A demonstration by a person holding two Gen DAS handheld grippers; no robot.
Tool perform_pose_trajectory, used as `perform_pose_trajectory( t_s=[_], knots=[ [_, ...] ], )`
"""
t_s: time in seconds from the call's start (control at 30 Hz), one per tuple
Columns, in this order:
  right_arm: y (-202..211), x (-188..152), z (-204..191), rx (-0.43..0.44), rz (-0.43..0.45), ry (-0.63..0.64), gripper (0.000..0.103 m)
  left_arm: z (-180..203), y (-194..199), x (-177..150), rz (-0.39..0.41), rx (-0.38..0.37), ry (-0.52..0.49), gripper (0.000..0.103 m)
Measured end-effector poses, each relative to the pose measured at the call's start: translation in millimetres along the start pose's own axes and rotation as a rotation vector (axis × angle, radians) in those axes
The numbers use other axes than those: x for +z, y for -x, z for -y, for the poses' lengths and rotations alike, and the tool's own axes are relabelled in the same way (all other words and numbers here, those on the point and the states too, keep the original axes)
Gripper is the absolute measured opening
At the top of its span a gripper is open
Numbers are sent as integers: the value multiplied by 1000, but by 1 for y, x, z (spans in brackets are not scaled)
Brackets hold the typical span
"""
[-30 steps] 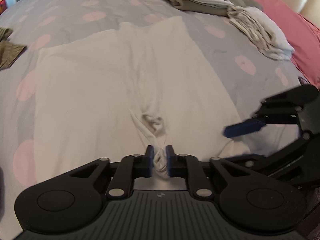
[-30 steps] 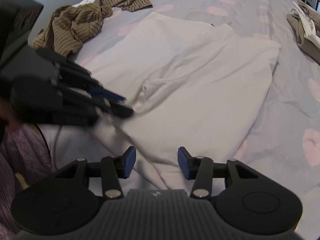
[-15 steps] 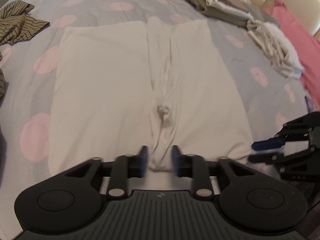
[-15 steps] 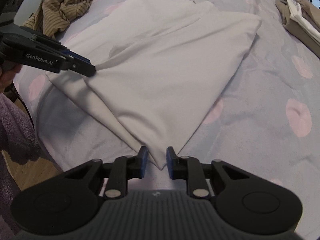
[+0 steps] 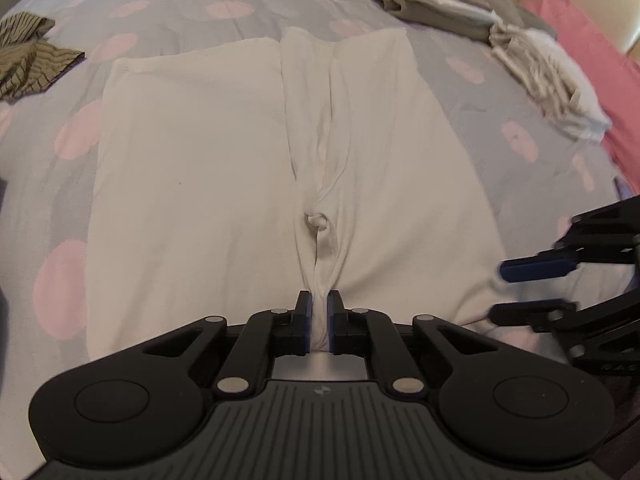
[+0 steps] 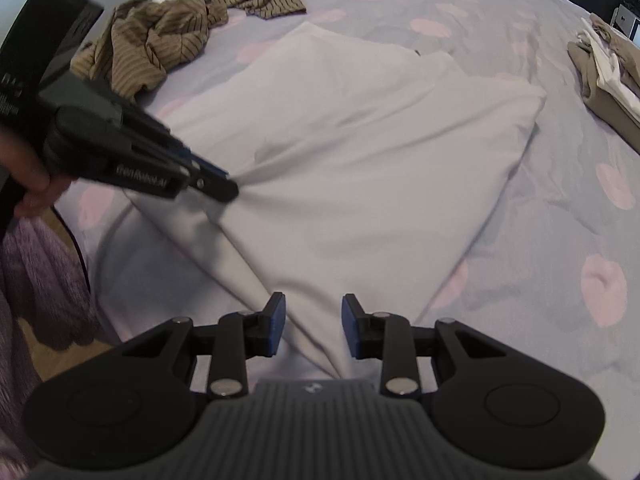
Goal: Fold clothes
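**Two handheld grippers at the near edge of a white garment on a bed**

My left gripper (image 5: pixel 319 320) has its jaws drawn narrow, pinching a bunched fold of the white garment (image 5: pixel 224 184) at its near edge. My right gripper (image 6: pixel 313 330) has its jaws set wide apart, with a near corner of the garment lying between the blue pads (image 6: pixel 277 322); I cannot tell whether they touch the cloth.

I take the white garment as my landmark. It lies spread over a lilac bedspread (image 5: pixel 168 4) dotted with pink spots, with a gathered ridge running up its middle from my left gripper. In the right wrist view, the left gripper (image 6: pixel 224 184) bites the garment's near-left edge, and creases fan out from it. Beyond the garment's far-left corner sits a crumpled brown striped garment (image 6: pixel 168 36). Beyond its far-right corner sits a pile of folded clothes (image 5: pixel 440 4) in beige and white. A pink pillow (image 5: pixel 592 52) lies to the right of that pile.
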State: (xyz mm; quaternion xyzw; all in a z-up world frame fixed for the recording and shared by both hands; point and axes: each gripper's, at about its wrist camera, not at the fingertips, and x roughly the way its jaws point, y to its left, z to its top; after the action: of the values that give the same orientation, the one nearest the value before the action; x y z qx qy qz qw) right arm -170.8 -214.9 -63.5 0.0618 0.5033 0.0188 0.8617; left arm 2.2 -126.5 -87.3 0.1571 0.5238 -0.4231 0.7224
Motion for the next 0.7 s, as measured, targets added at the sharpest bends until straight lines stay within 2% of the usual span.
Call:
perform_pose_trajectory(
  t_s=[0.13,0.27,0.37,0.53,0.7],
  knots=[
    [-2,10,-9,69,17,-9,36,-4,10,6,13,-51,38,5],
    [-6,24,-17,85,23,-13,36,2,20,10,22,-60,-1,5],
    [-7,37,-8,39,26,-86,36,9,20,9,28,-52,-45,5],
    [-9,53,17,108,36,-332,36,21,20,6,28,-48,-108,5],
    [-19,60,12,126,12,-345,36,25,18,7,23,-39,-128,5]
  ],
)
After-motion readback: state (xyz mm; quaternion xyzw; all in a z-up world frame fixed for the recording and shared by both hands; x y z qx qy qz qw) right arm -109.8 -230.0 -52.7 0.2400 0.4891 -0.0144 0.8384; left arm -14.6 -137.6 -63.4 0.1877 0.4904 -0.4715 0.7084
